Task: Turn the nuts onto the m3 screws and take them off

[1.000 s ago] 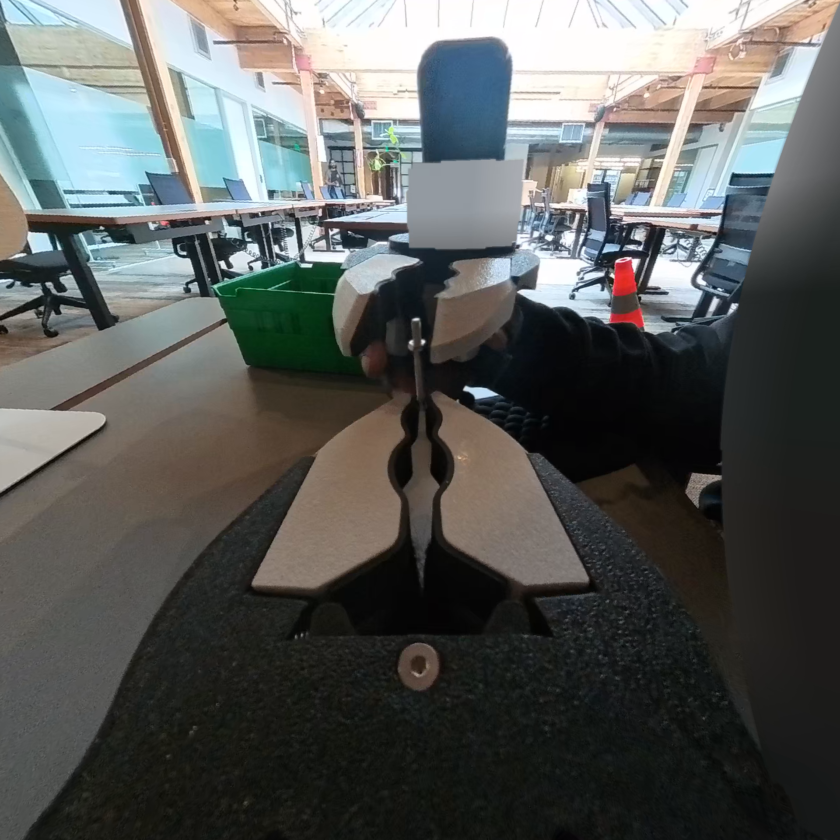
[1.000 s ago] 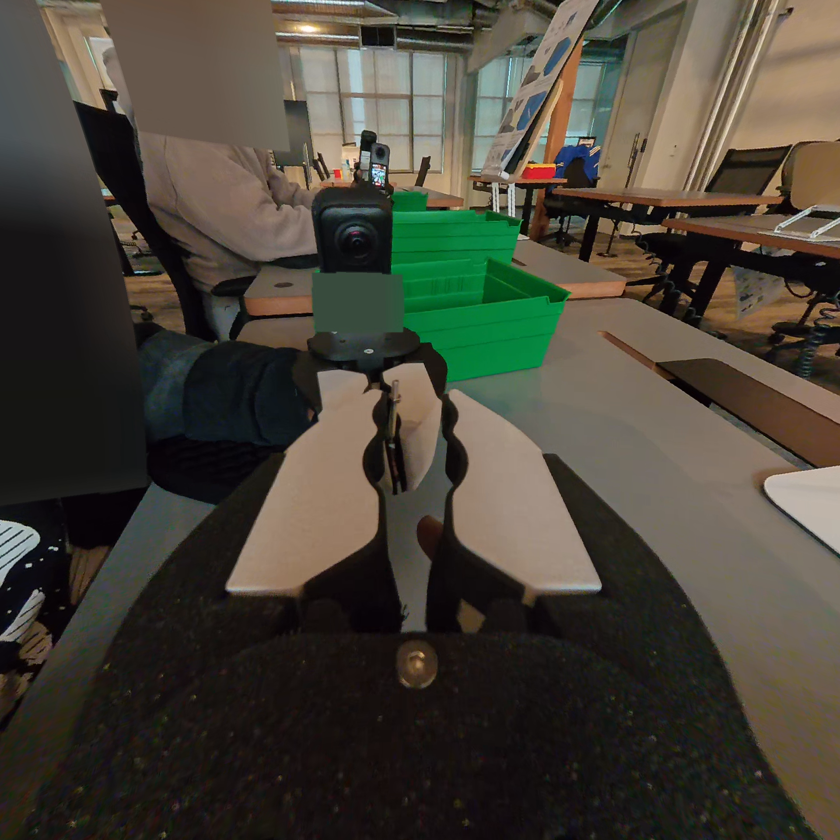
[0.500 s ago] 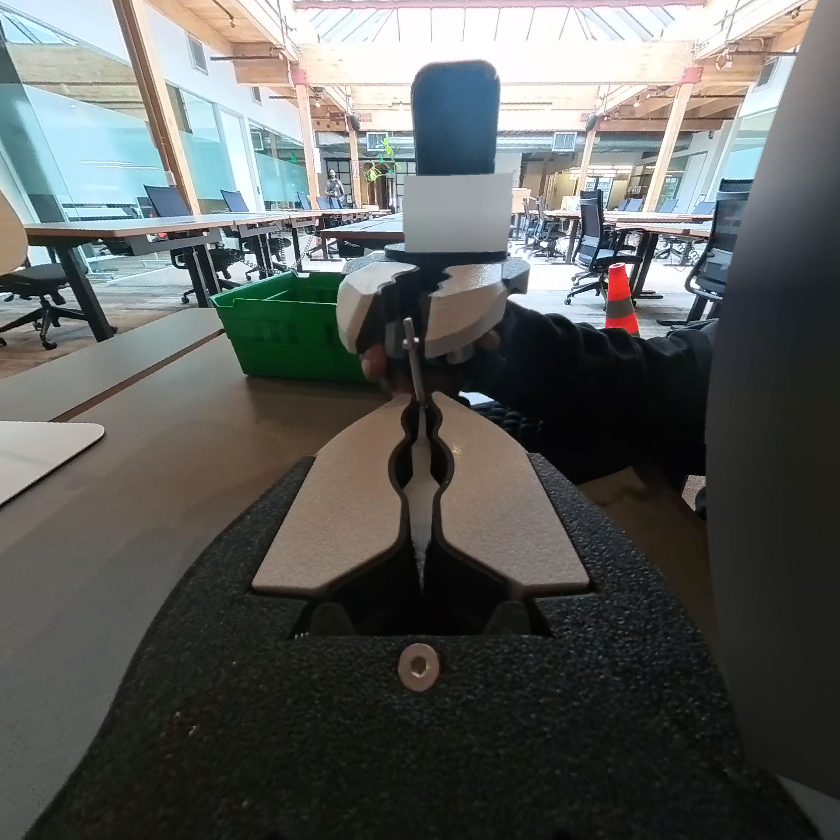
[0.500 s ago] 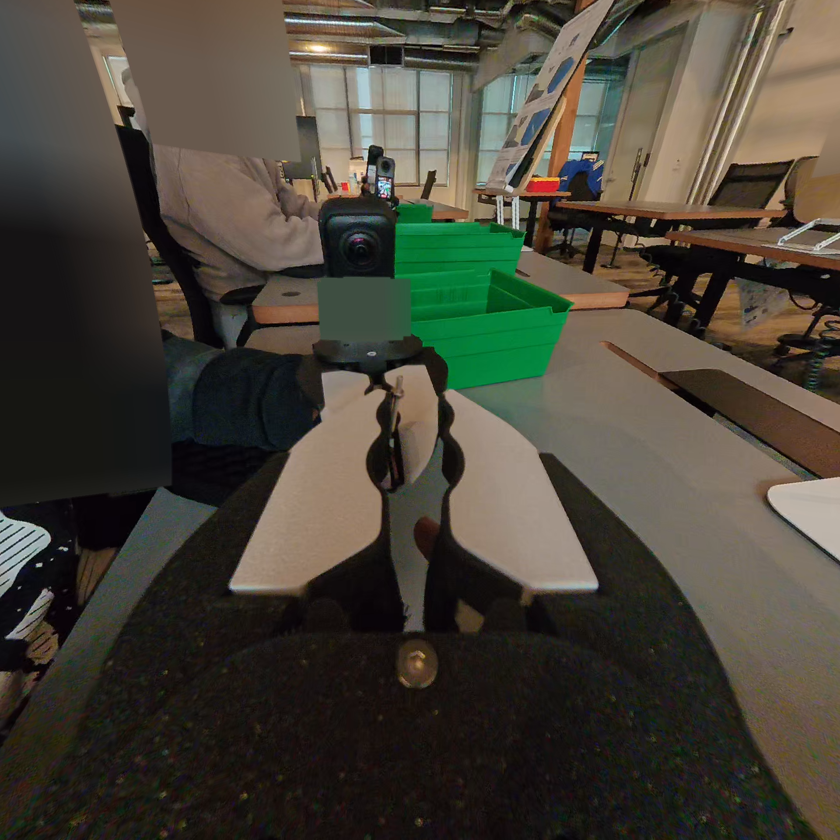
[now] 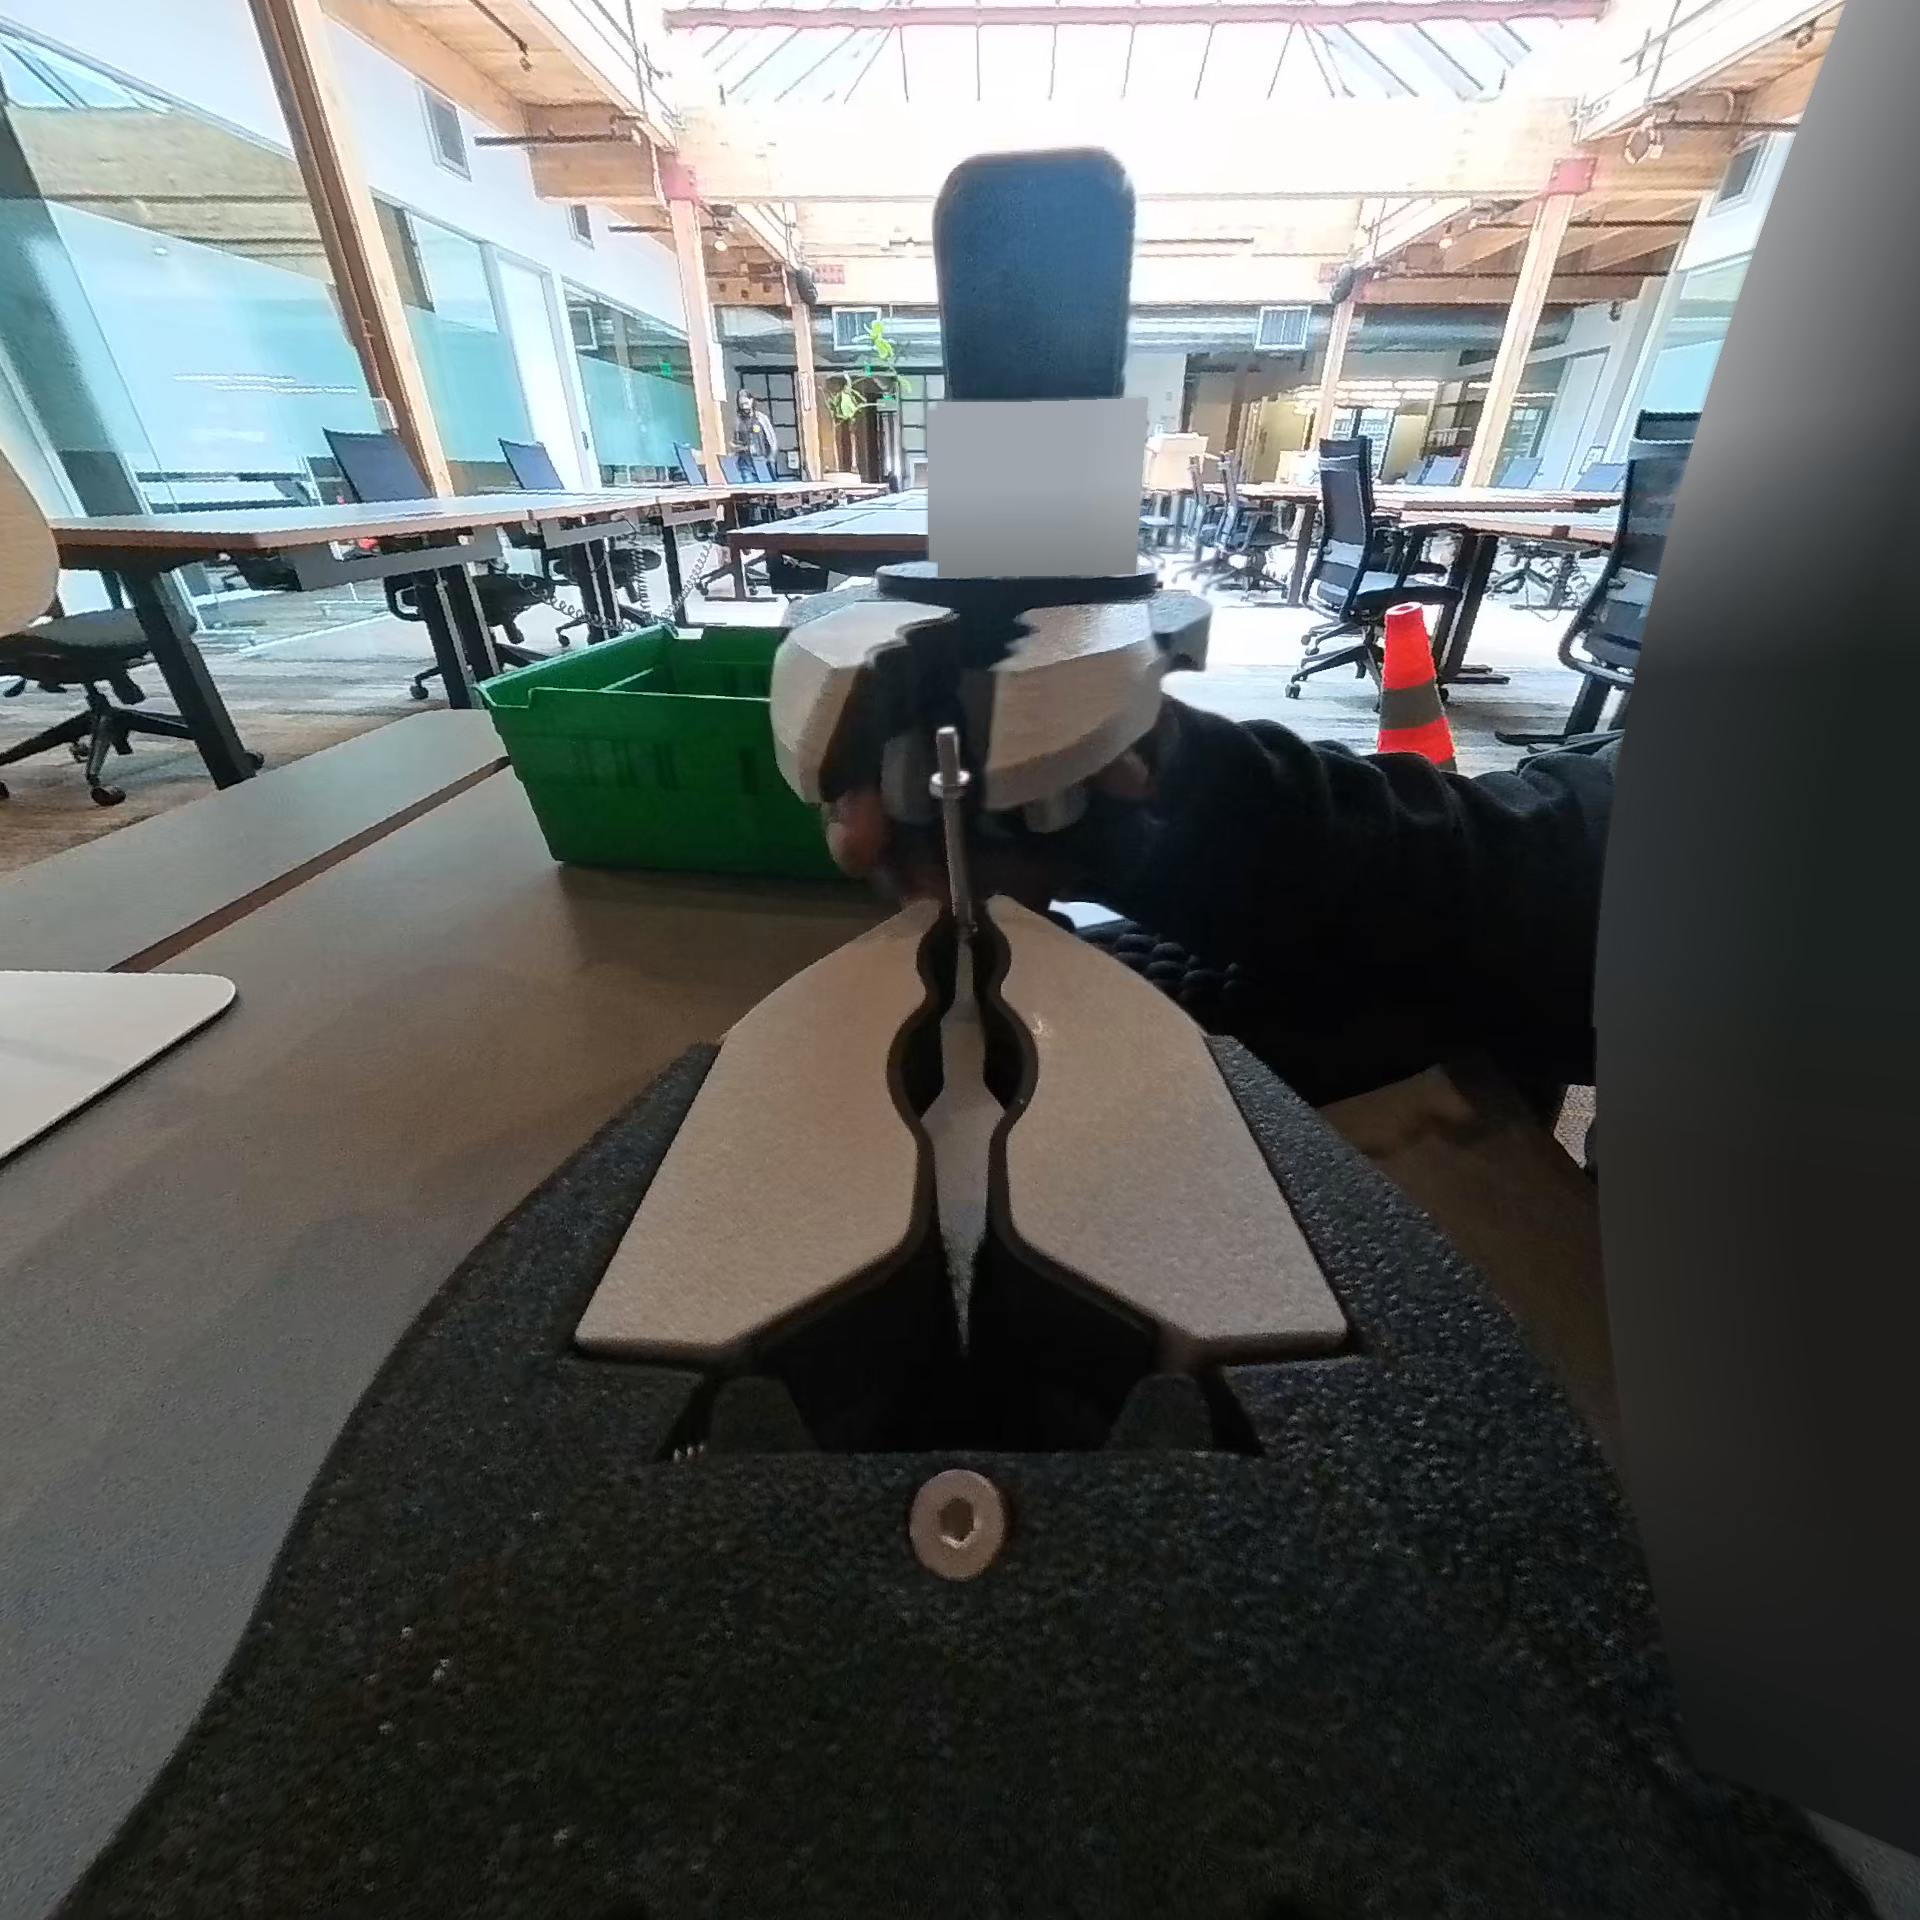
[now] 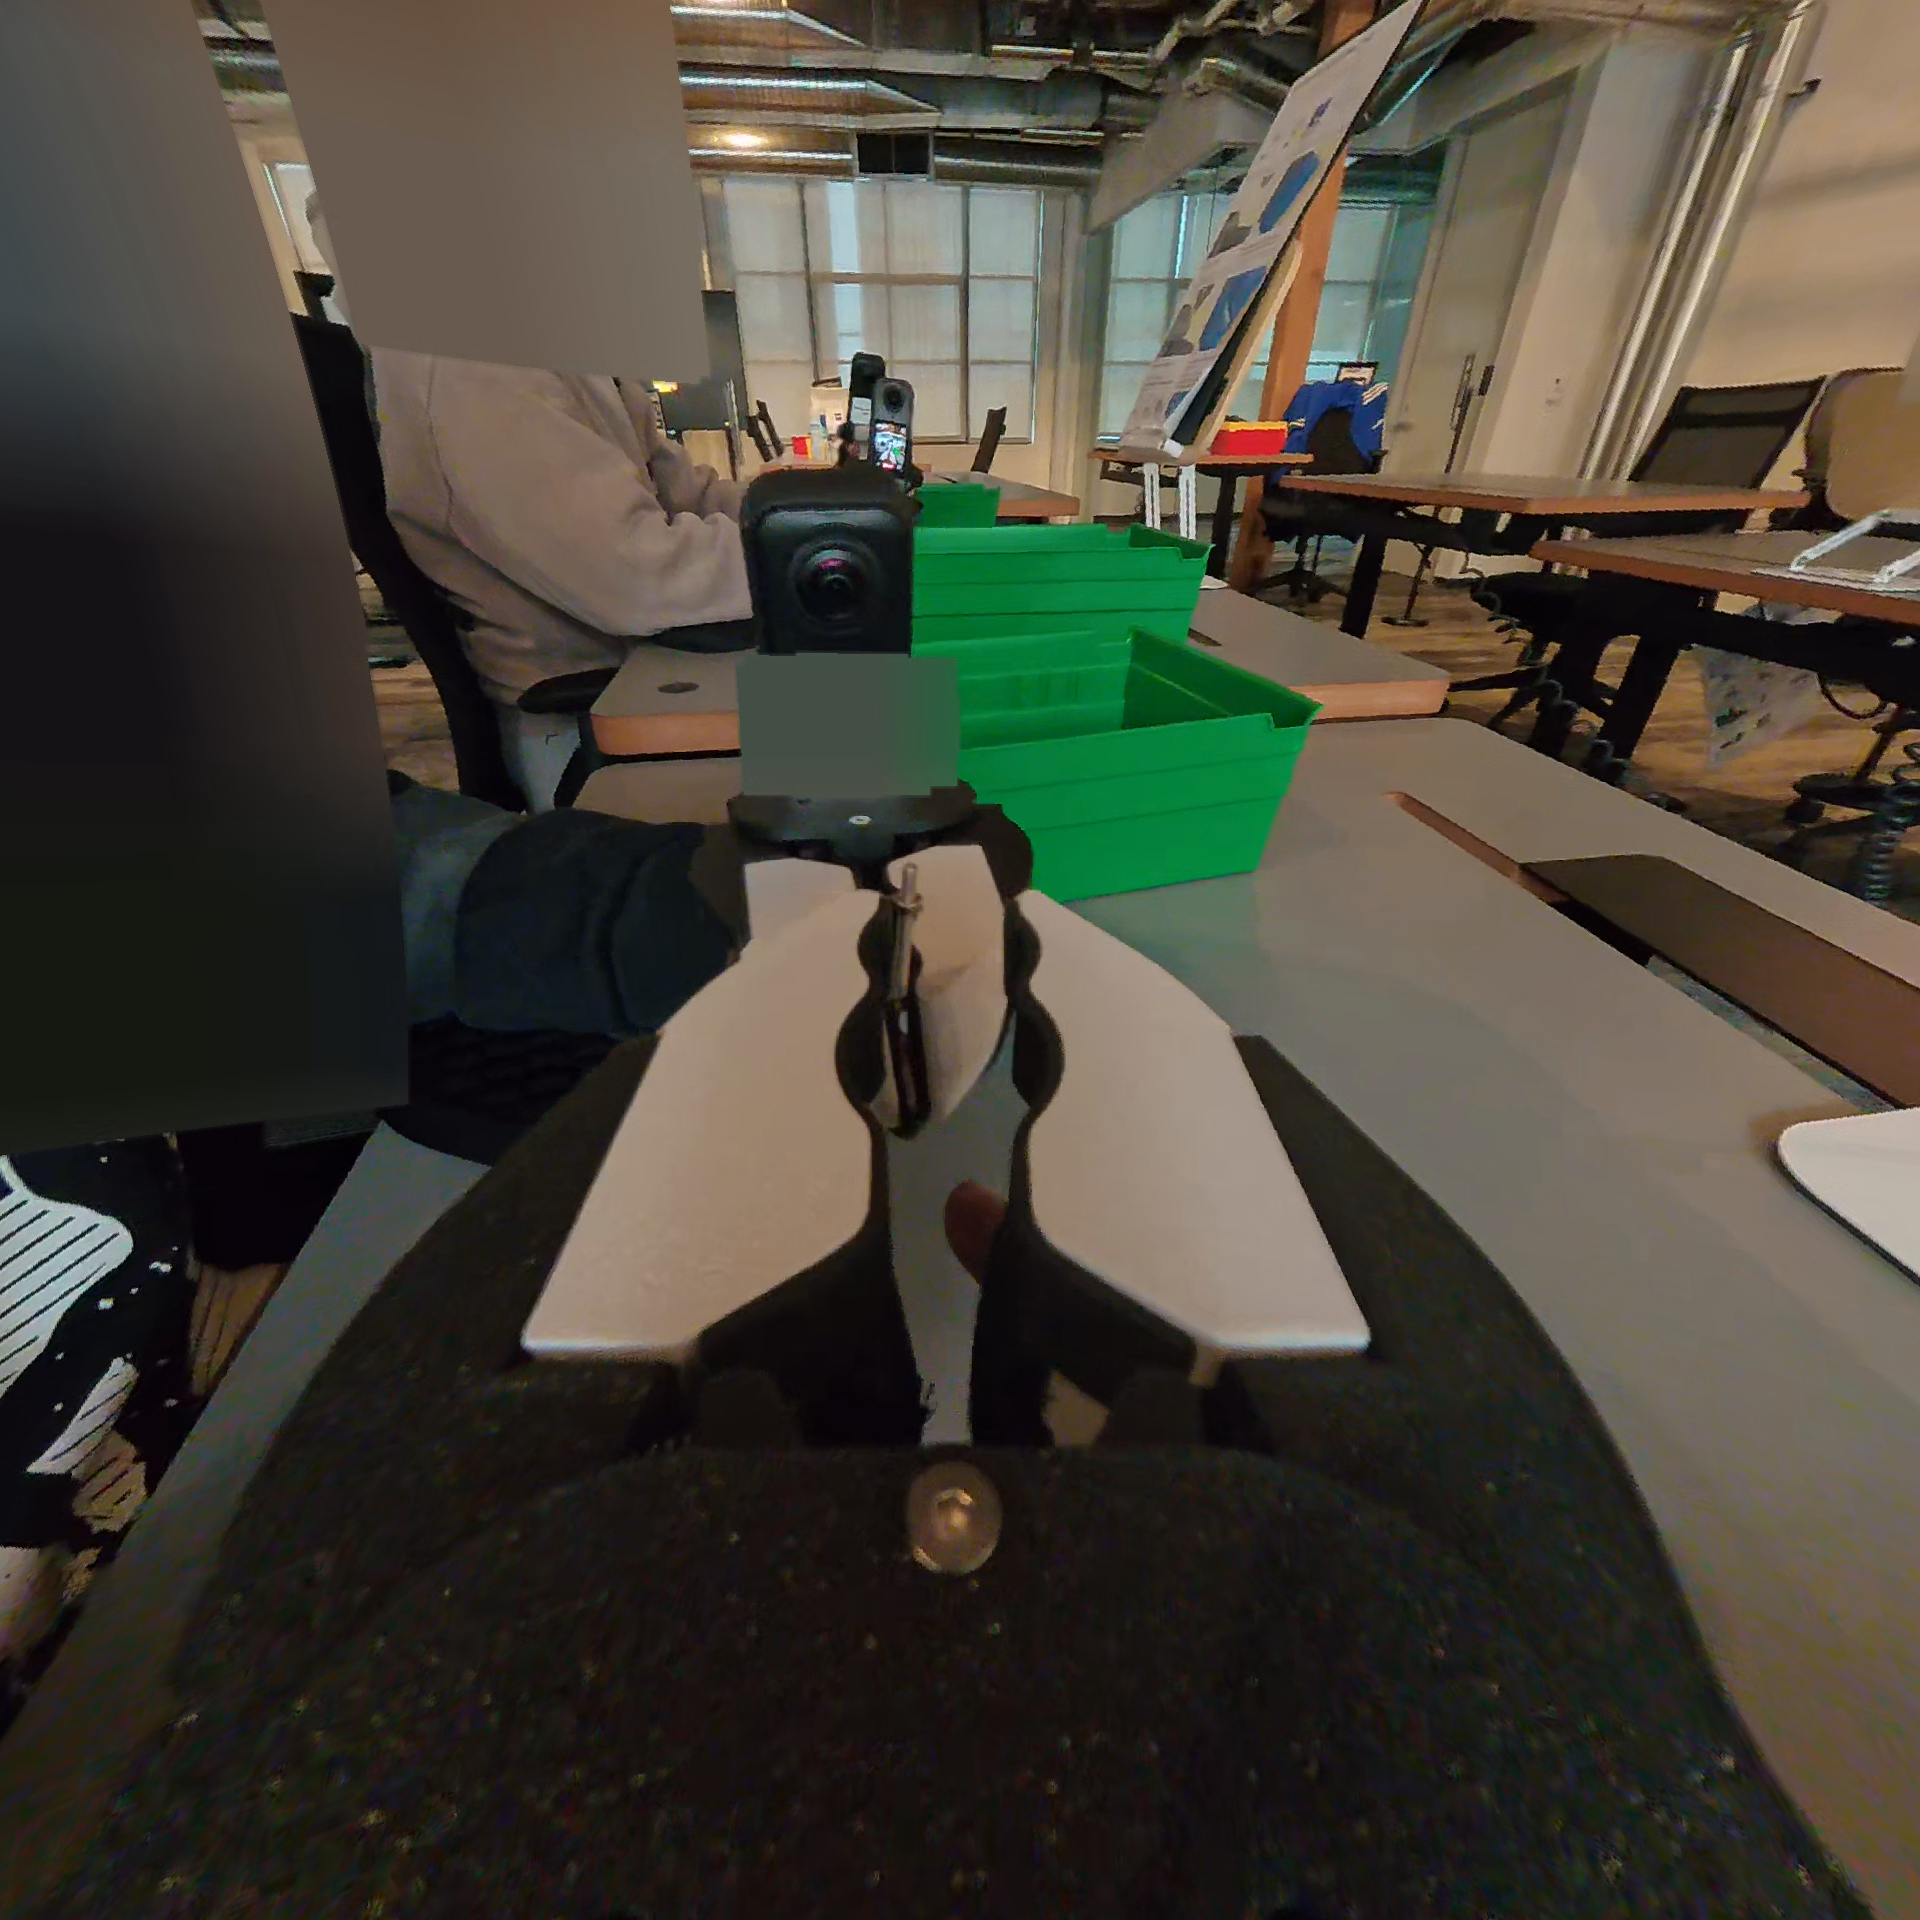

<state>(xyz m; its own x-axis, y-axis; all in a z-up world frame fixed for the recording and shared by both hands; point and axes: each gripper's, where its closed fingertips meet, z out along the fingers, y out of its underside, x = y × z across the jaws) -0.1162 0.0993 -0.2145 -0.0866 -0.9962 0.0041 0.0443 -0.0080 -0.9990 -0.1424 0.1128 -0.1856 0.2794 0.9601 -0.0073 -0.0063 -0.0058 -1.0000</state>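
The left hand-held gripper point(image 5: 961, 920) is closed on the lower end of a thin silver screw point(image 5: 954, 831), which stands upright above the bench point(image 5: 312, 1091). A small nut point(image 5: 950, 781) sits on the screw near its top. The right hand-held gripper point(image 6: 935, 935) faces it from the other side with its jaws apart on either side of the screw, pads not pressing on it. A green bin point(image 5: 665, 769) stands on the bench behind.
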